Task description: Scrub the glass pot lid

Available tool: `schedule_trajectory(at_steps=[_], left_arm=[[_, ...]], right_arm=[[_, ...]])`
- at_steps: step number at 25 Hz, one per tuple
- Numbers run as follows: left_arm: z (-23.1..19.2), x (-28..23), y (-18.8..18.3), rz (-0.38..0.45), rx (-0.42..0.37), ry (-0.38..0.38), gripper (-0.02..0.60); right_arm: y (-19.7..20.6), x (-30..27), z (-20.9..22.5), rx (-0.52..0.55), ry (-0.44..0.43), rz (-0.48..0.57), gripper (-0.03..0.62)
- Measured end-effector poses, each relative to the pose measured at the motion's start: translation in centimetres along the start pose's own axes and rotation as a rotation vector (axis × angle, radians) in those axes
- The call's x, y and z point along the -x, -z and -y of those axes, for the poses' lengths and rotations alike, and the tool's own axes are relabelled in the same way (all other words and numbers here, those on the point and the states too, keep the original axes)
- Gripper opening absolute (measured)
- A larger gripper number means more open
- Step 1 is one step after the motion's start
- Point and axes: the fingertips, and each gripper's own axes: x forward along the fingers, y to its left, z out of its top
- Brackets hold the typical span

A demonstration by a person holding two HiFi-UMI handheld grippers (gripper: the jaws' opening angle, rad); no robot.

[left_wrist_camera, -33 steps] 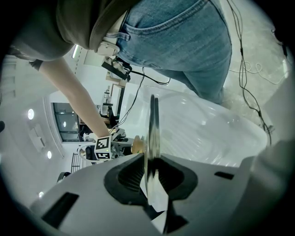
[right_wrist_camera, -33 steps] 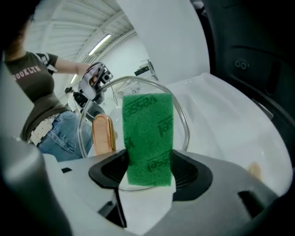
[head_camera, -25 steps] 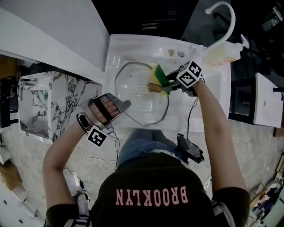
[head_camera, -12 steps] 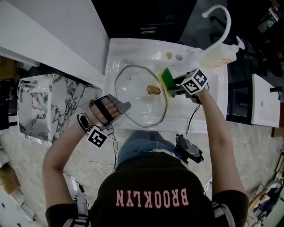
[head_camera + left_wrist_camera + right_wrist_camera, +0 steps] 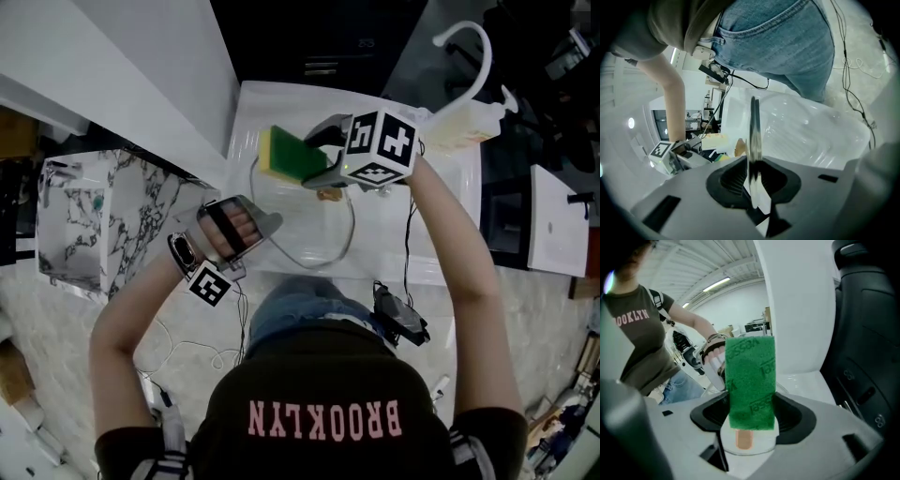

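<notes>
Moved since earlier: right gripper (image 5: 317, 165) has lifted off the glass and swung toward the sink's far-left corner, carrying the sponge up with it.
Head view, lid: round clear glass pot lid (image 5: 302, 223) sits inside the white sink (image 5: 441, 225), brown knob (image 5: 328, 194) facing up. Being round, it has no real long axis.
Head view, left gripper (image 5: 246, 228): pinches the lid's rim on the near-left side.
Head view, sponge: green-and-yellow rectangular sponge (image 5: 284, 155) hangs above the lid's far-left part, apart from it.
Left gripper view, lid (image 5: 753, 133): seen edge-on, running straight out from the jaws, which are clamped tight on its rim. Whether the far rim rests on the sink (image 5: 811, 136) I cannot tell.
Right gripper view, sponge (image 5: 751, 380): jaws closed on its lower end, long axis standing straight out from them, green face to the camera.
Progress: scrubbing looks mid-course. No suds show, so how clean the lid is stays unclear. Left to do, probably: bring the sponge back down onto the glass.
</notes>
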Motion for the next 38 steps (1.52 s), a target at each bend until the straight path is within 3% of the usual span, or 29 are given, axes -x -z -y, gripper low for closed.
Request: schedule_trajectory(at_steps=[2, 5, 7, 16, 19, 23, 29, 38], left_arm=[[0.0, 0.0, 0.0, -0.001, -0.002, -0.001, 0.058], [-0.1, 0.0, 0.0, -0.001, -0.004, -0.004, 0.058], [0.0, 0.0, 0.0, 0.0, -0.005, -0.001, 0.058], [0.7, 0.1, 0.0, 0.003, -0.01, 0.009, 0.065], [0.9, 0.2, 0.0, 0.0, -0.003, 0.006, 0.066], [0.8, 0.1, 0.0, 0.001, 0.004, 0.005, 0.066], [1.2, 0.2, -0.2, 0.009, 0.016, 0.012, 0.067], [1.3, 0.0, -0.3, 0.015, 0.033, 0.021, 0.071]], right_arm=[[-1.2, -2.0, -0.4, -0.012, -0.049, -0.041, 0.279], [-0.5, -4.7, 0.4, -0.047, -0.037, -0.146, 0.279], [0.1, -5.8, 0.9, -0.087, -0.029, -0.16, 0.279], [-0.8, -6.6, 1.3, -0.192, -0.019, 0.111, 0.282], [-0.7, -6.7, 2.0, -0.266, -0.002, 0.157, 0.281], [-0.4, -6.7, 3.9, -0.385, 0.023, 0.176, 0.281], [1.6, -7.6, 6.3, -0.605, -0.019, 0.137, 0.279], [4.8, -7.8, 8.8, -0.774, -0.069, 0.119, 0.279]])
